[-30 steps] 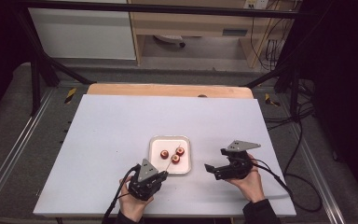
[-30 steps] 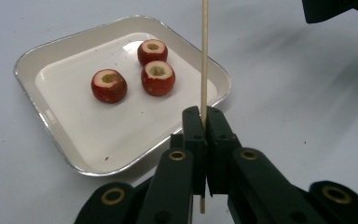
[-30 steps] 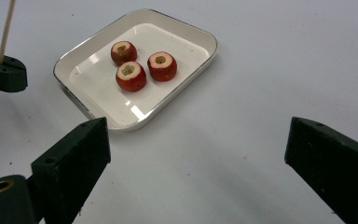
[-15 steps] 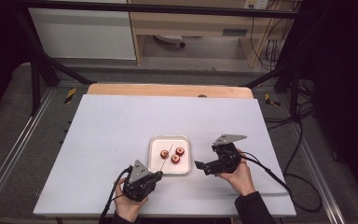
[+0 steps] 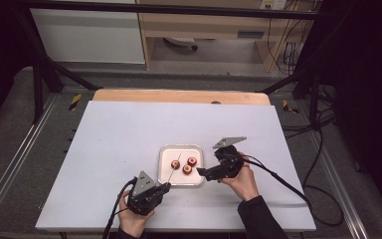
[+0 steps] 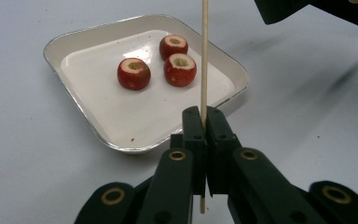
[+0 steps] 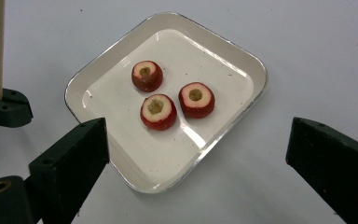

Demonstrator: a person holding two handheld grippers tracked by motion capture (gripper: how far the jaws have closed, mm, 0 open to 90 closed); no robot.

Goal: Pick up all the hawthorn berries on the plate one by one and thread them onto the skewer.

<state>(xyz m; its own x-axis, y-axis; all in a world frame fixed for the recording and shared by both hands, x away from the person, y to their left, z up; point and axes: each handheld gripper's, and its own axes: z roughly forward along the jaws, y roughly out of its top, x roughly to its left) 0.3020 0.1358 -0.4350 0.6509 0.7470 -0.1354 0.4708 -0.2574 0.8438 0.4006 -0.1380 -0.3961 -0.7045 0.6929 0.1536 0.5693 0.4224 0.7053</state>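
Three red cored fruit pieces (image 7: 158, 111) lie in a small white tray (image 5: 165, 149) near the table's front edge. My left gripper (image 6: 204, 122) is shut on a thin wooden skewer (image 6: 204, 56) that stands upright between its jaws, just in front of the tray's near rim (image 6: 121, 145). In the high view the left gripper (image 5: 165, 185) sits at the tray's front left corner, and the skewer (image 5: 175, 167) slants over the tray. My right gripper (image 7: 196, 135) hangs open over the tray's near side with nothing between its jaws. Its tips (image 5: 202, 173) sit at the tray's right edge.
The white table top (image 5: 129, 129) spreads wide behind and left of the tray. A wooden strip (image 5: 179, 96) runs along its far edge. Cables (image 5: 278, 179) trail from the right gripper off to the right. Metal frame rails (image 5: 10, 164) flank the table.
The right gripper has moved left from the table's right part to the tray's edge. The left gripper with the skewer has stayed almost in place.
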